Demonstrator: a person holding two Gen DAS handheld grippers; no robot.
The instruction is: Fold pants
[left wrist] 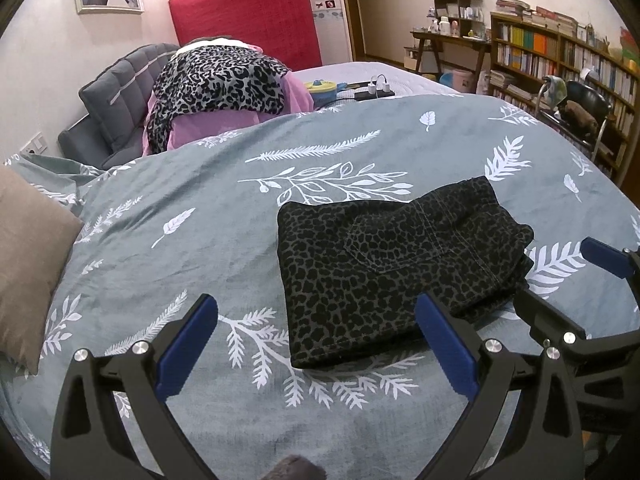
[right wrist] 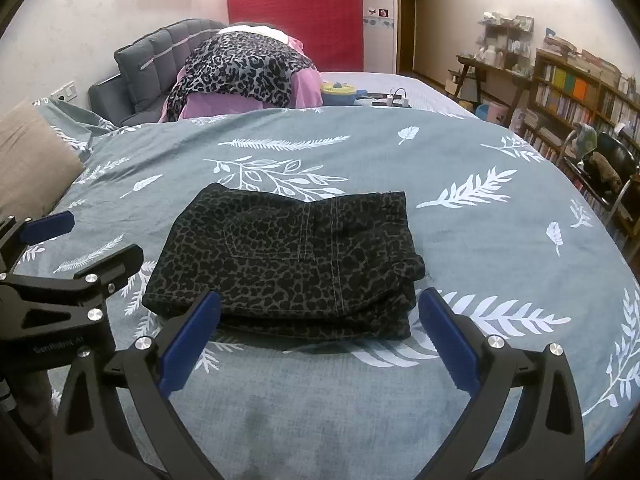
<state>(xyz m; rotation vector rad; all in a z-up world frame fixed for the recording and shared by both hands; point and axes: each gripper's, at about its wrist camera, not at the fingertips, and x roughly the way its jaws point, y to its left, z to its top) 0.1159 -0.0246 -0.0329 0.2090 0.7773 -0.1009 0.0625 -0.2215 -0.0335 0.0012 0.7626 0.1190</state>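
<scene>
Right gripper (right wrist: 318,338) is spread wide, both blue pads apart, nothing between them, and dead ahead of it, just past the fingertips, sits the pants (right wrist: 288,256), folded down to a compact leopard-print bundle on the grey leaf-print duvet (right wrist: 460,152). From this tool the bundle's long axis runs crosswise, left to right, with the stacked fold edges facing the gripper and the back pocket showing on top. The near edge falls almost squarely in the gap between the two pads.

Over to the left gripper (left wrist: 316,346), also wide open and empty. From here the pants (left wrist: 384,256) lie ahead and off to the right, the bundle's near corner just beside the right-hand pad, most of the cloth beyond it. The right gripper (left wrist: 560,276) shows at this view's right edge, sitting by the thick, layered end of the bundle.

So the right hand looks better lined up; the left would need to swing rightward. By my read the folding looks essentially finished. Anything left is a press or a tidy of that lumpy right end.
</scene>
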